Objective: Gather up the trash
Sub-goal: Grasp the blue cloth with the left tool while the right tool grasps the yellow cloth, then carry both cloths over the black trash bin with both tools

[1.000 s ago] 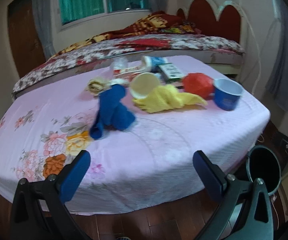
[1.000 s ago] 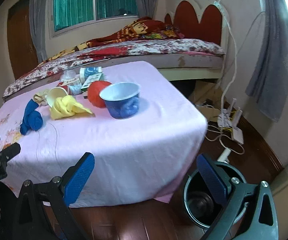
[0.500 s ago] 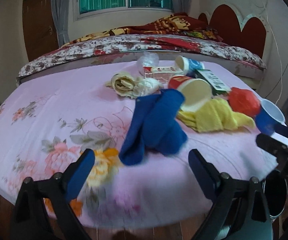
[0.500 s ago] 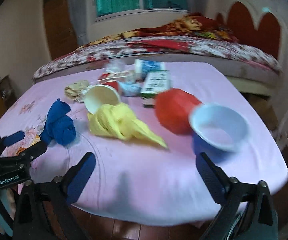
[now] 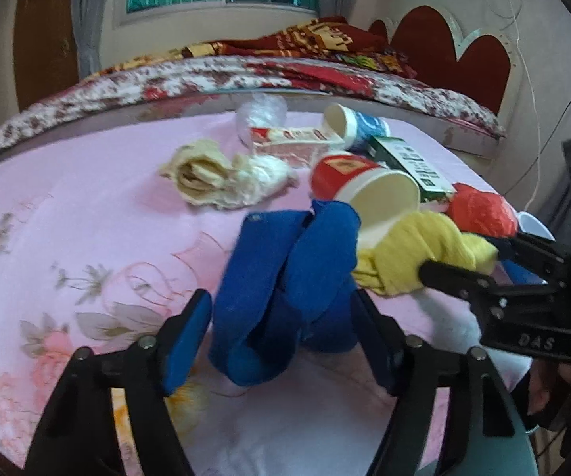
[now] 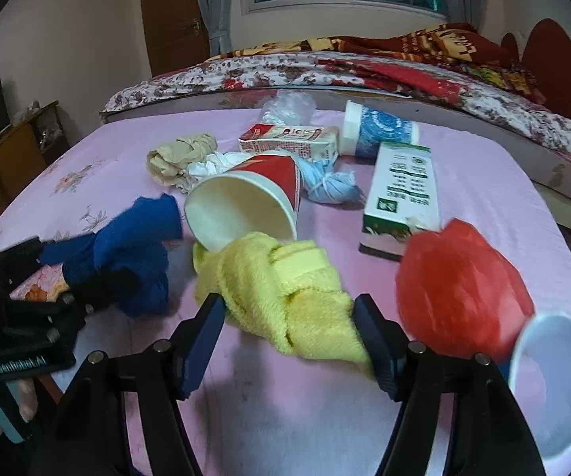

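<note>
Crumpled blue cloth bundle [image 5: 285, 289], lying on pink floral-printed tabletop [image 5: 87, 214], near its front edge. Straddled by left tool [image 5: 281, 337], blue pads either side, jaws closing, not yet pressing; right pad possibly brushing the fabric, contact not certain.

Rolled yellow towelling cloth [image 6: 285, 297], just beside the blue bundle, front end between the pads of right tool [image 6: 289, 337]. Jaws closing, cloth between them, no firm clamp visible yet.

Red-and-white paper cup [image 6: 246, 198], tipped on its side, open mouth touching the far end of the yellow cloth. Risk: cup dragged or rolled if cloth lifted quickly.

Crumpled red plastic ball [image 6: 464, 289], just right of the yellow cloth, close to the right tool's outer pad. Beside it, blue cup with white interior [image 6: 555, 384], upright at the tabletop's edge. Risk: either one knocked off by a sideways swing.

Further back: green-and-white carton [image 6: 400, 194], red-and-white carton [image 6: 289, 141], blue-printed paper cup [image 6: 380, 131] on its side, pale blue cloth knot [image 6: 325, 178], beige and white rags [image 6: 182, 154], clear plastic wrap [image 6: 289, 105]. Behind all, bed with floral cover [image 6: 325, 71].

Further hazards, judged: loose folds slipping from a shallow pinch; pads catching the tablecloth along with the fabric and tugging the whole spread; the two tools, working close together, colliding on lift.
</note>
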